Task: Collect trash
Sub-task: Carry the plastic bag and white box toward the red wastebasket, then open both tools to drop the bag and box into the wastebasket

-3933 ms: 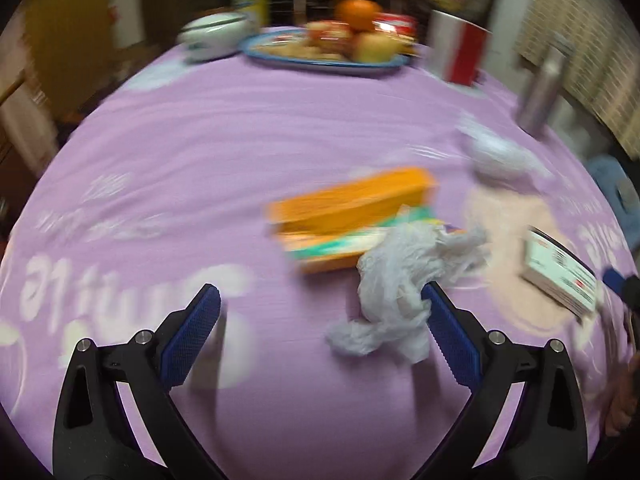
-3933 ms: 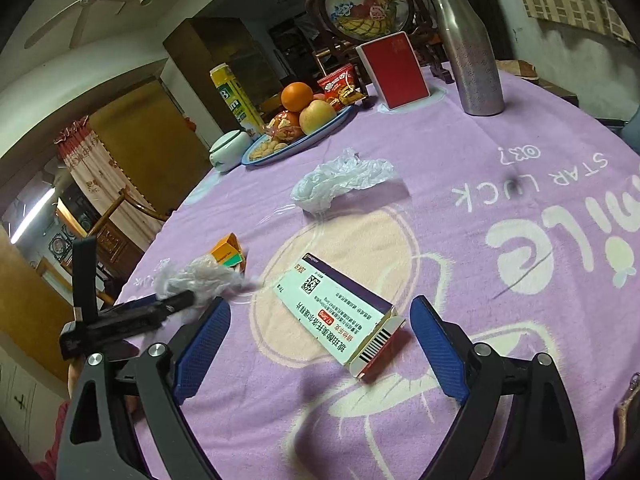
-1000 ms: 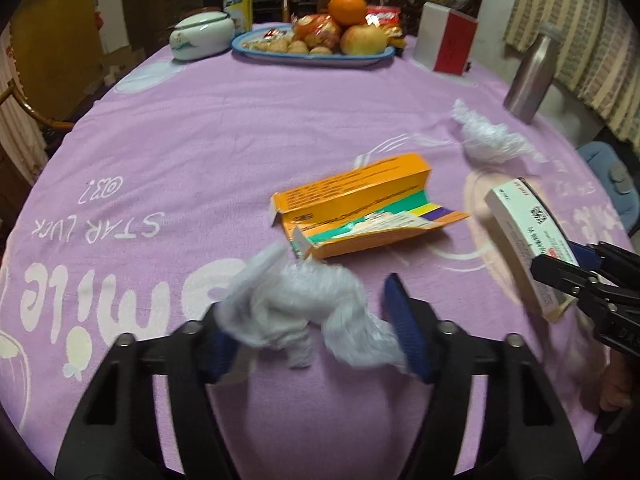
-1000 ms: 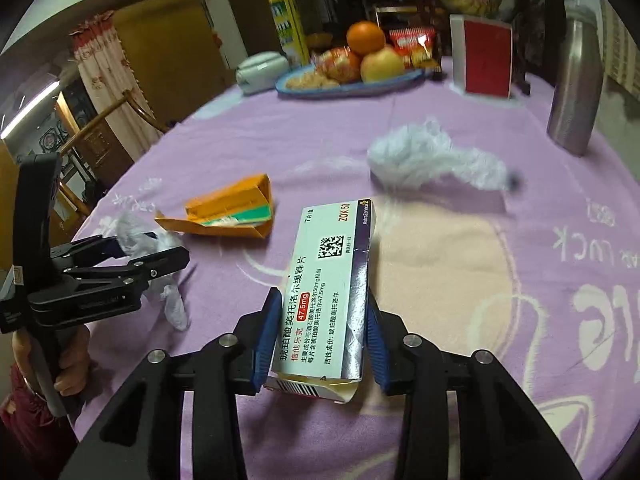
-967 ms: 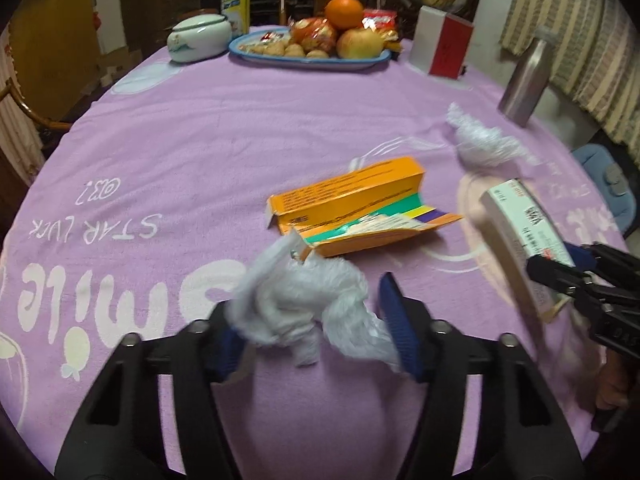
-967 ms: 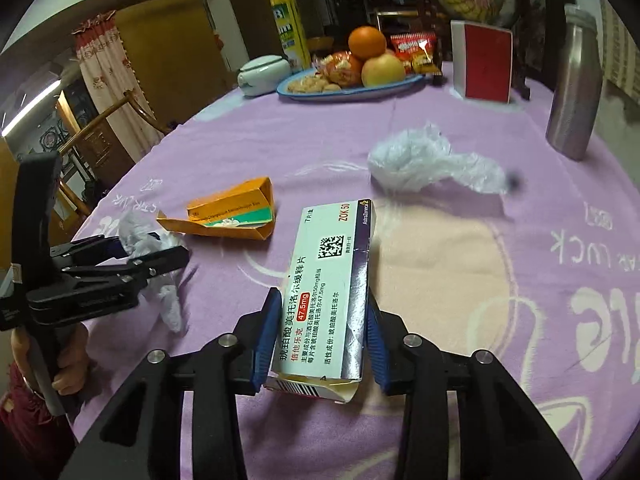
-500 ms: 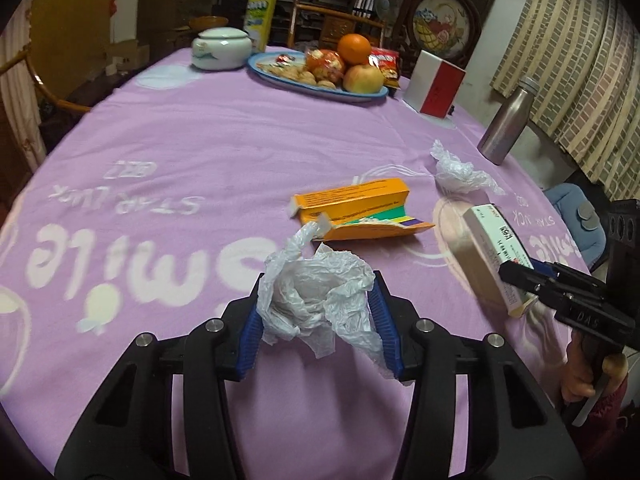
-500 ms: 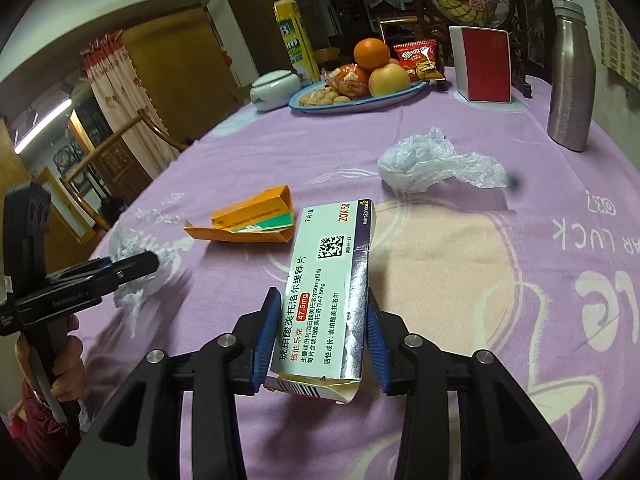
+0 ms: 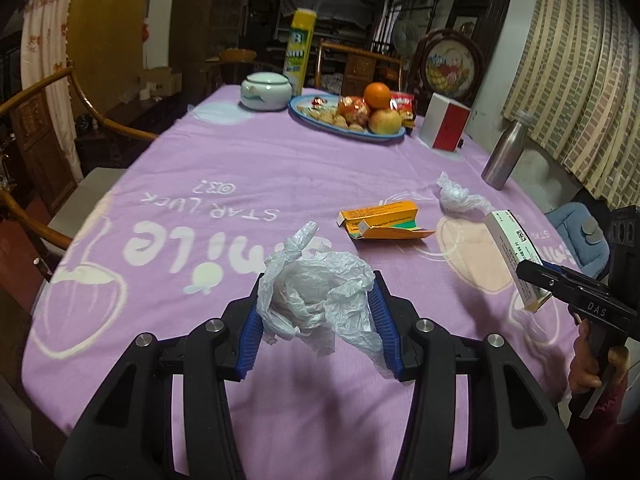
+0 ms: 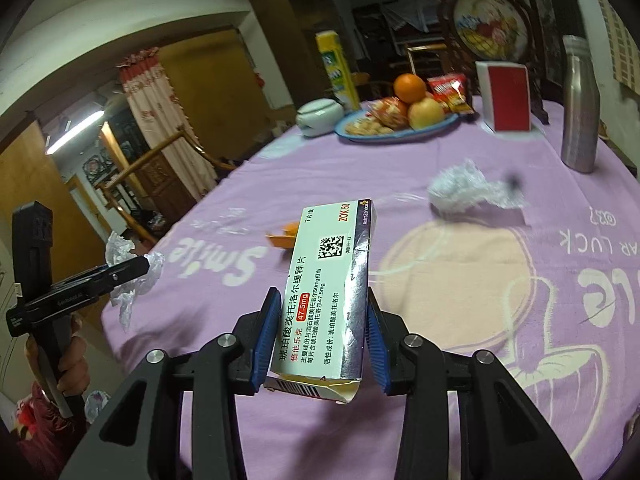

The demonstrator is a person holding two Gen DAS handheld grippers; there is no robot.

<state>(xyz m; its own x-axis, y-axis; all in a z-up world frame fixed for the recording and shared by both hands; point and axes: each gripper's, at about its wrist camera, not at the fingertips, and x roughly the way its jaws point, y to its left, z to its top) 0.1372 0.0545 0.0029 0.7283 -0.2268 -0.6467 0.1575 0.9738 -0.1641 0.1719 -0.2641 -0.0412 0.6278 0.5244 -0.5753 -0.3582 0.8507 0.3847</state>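
While both tools are loaded and held clear above it, the purple tablecloth (image 9: 224, 168) fills most of each frame, and its near edge at the bottom of both views gives open room toward the person; the far end at the top is crowded by the blue fruit plate (image 9: 348, 130), a red-faced box (image 9: 450, 128) and a steel bottle (image 9: 505, 156) at upper right, so movement is judged safest low in the frame. Next in size, the medicine carton (image 10: 324, 292) stands at centre of the right wrist view, clamped across its long sides by the right gripper (image 10: 320, 344); it looks light and stiff but crushable, its lower flap torn open. The crumpled plastic bag (image 9: 316, 296) sits at lower centre of the left wrist view, pinched in the left gripper (image 9: 318, 332); soft, nearly weightless, slippery, best taken through its bulk. Two pieces lie uncollected on the cloth at right of centre: an opened orange carton (image 9: 382, 220), best taken across its narrow width, and a second plastic wad (image 9: 458, 198) just beyond it
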